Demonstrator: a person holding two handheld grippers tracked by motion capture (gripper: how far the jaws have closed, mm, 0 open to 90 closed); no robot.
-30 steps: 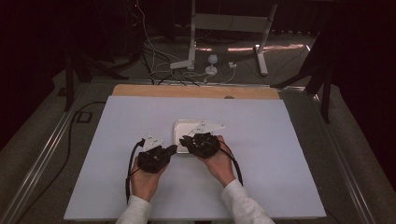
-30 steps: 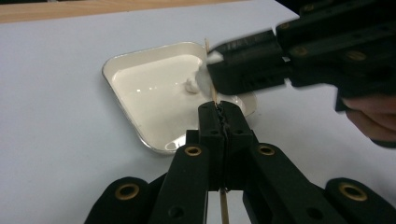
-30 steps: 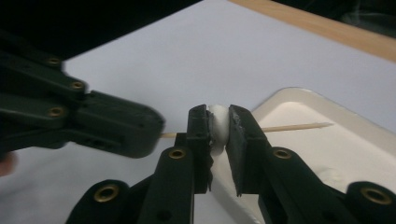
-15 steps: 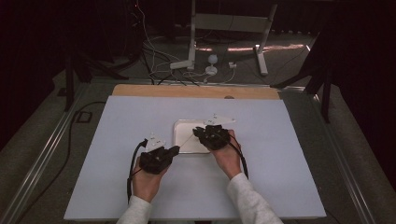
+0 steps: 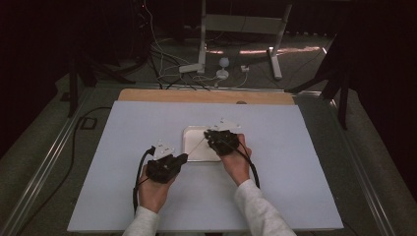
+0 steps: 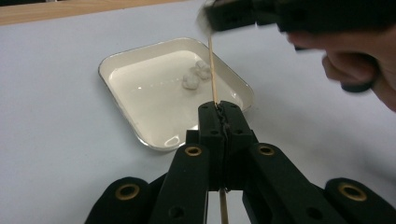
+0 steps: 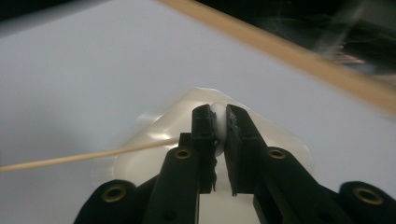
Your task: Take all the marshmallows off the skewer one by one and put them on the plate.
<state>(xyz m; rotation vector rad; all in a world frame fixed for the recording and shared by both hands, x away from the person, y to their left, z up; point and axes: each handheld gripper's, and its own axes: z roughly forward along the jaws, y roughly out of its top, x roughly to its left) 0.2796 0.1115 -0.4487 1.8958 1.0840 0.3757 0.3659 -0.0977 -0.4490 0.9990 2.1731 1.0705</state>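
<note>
A thin wooden skewer (image 6: pixel 213 70) is clamped in my left gripper (image 6: pixel 223 109), whose jaws are shut tight on it. The skewer (image 5: pixel 196 146) slants across a white tray (image 5: pixel 189 132) toward my right gripper (image 5: pixel 210 134). The right gripper (image 7: pixel 217 114) is shut on a small white soft lump (image 7: pixel 218 128), and the skewer's tip (image 7: pixel 93 156) comes in from its left, level with the jaws. In the left gripper view the right gripper (image 6: pixel 233 14) hangs blurred over the skewer's far end. A few more white lumps (image 6: pixel 196 74) lie in the tray (image 6: pixel 121 60).
The tray sits mid-table on a pale blue mat (image 5: pixel 123 128). A wooden strip (image 5: pixel 162 96) borders the mat's far side. Beyond the table, cables and a metal stand (image 5: pixel 204 39) are on the floor. Bare mat lies left and right of the hands.
The right gripper has shifted a little right and farther over the tray, away from the left gripper. The left hand has stayed where it was.
</note>
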